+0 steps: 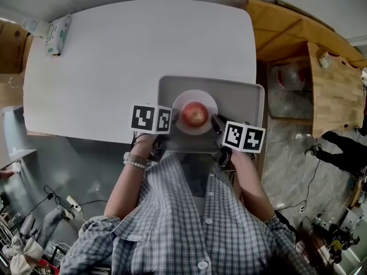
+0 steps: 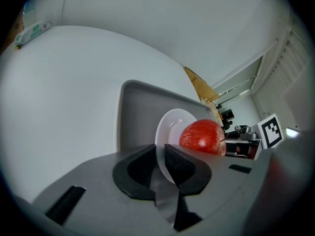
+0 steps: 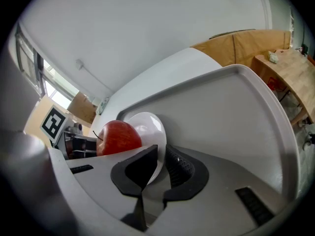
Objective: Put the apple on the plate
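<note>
A red apple lies on a small white plate over the grey tray at the table's near edge. My left gripper is shut on the plate's left rim and my right gripper on its right rim. In the left gripper view the jaws pinch the thin plate edge, with the apple just beyond them. The right gripper view shows its jaws clamped on the plate beside the apple. Whether the plate rests on the tray or hangs above it, I cannot tell.
The white table stretches away to the left and back, with a tissue pack at its far left corner. Wooden furniture stands to the right of the table. Cables lie on the floor at lower left.
</note>
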Motion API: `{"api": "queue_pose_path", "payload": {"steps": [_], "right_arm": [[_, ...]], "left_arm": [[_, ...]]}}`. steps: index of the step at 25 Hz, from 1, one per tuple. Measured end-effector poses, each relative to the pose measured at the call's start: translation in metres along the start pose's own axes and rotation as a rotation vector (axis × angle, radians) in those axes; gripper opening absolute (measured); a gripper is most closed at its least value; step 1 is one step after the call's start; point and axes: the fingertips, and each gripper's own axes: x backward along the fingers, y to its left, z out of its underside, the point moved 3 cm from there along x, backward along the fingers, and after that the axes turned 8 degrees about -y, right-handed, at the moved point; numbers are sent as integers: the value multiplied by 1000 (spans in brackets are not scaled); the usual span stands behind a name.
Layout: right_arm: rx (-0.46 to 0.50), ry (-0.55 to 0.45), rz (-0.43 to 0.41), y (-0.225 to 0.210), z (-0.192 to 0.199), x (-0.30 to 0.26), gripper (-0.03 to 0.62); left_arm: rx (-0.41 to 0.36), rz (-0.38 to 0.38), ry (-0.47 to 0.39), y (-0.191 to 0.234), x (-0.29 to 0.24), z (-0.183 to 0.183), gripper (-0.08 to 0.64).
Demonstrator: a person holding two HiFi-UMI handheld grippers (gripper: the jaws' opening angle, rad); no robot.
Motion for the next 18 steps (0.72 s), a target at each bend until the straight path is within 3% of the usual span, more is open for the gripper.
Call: {"api": "queue_pose_path", "payload": {"steps": [10, 18], "right_arm": [[175, -34, -15, -2, 2, 2, 52], [188, -133, -11, -6, -15, 18, 52]], "left_arm": [[-101, 14, 1, -6, -3, 1, 54], [-122, 64, -75, -12, 14, -2, 100]]}}
